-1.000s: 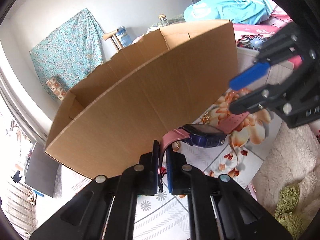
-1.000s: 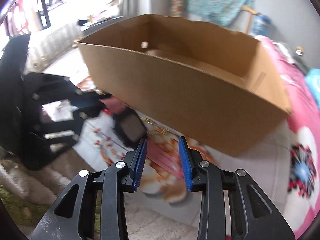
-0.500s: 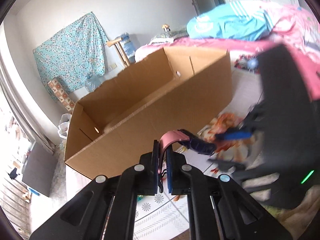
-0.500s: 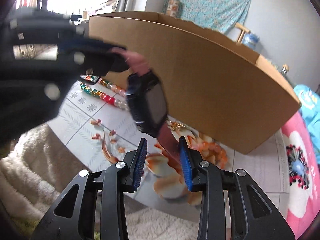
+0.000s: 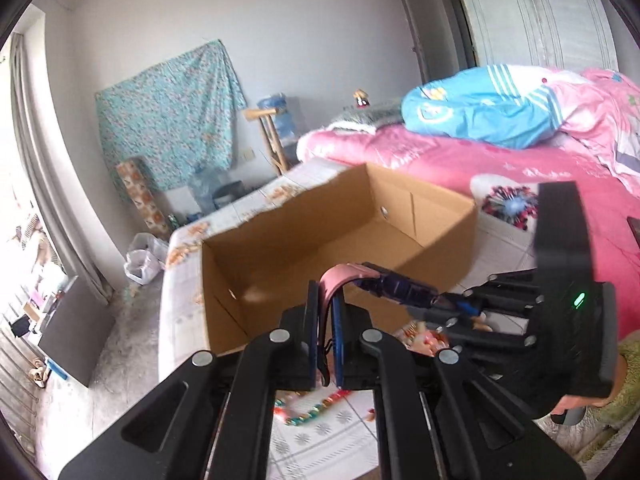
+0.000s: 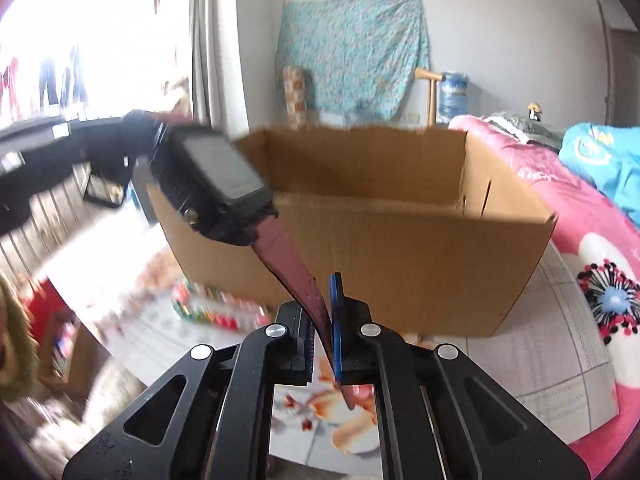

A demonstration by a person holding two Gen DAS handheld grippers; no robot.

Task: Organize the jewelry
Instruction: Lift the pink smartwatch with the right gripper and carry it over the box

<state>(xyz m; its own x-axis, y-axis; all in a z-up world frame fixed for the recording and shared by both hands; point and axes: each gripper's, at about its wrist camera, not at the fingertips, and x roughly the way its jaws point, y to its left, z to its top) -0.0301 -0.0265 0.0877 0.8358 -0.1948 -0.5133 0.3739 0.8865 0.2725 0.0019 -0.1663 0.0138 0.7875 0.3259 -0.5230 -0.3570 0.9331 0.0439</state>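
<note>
A watch with a dark body (image 5: 400, 290) (image 6: 212, 184) and a pink strap (image 5: 340, 276) (image 6: 292, 264) hangs in the air, level with the top of an open cardboard box (image 5: 400, 216) (image 6: 400, 240). My left gripper (image 5: 326, 320) is shut on one strap end. My right gripper (image 6: 322, 320) (image 5: 460, 306) has its jaws closing on the other strap end, and the pads press on it. In the right wrist view the left gripper (image 6: 60, 140) is a dark blur at the left. The box looks empty inside.
A string of coloured beads (image 5: 312, 412) (image 6: 216, 312) lies on the flowered tile floor in front of the box. A pink bed (image 5: 480, 160) with a blue jacket stands to the right. A fluffy rug (image 6: 100, 400) lies at the near edge.
The watch has been lifted off the floor, and the left gripper rose with it. The right gripper came in and shut on the free strap end. The box's inside now shows.
</note>
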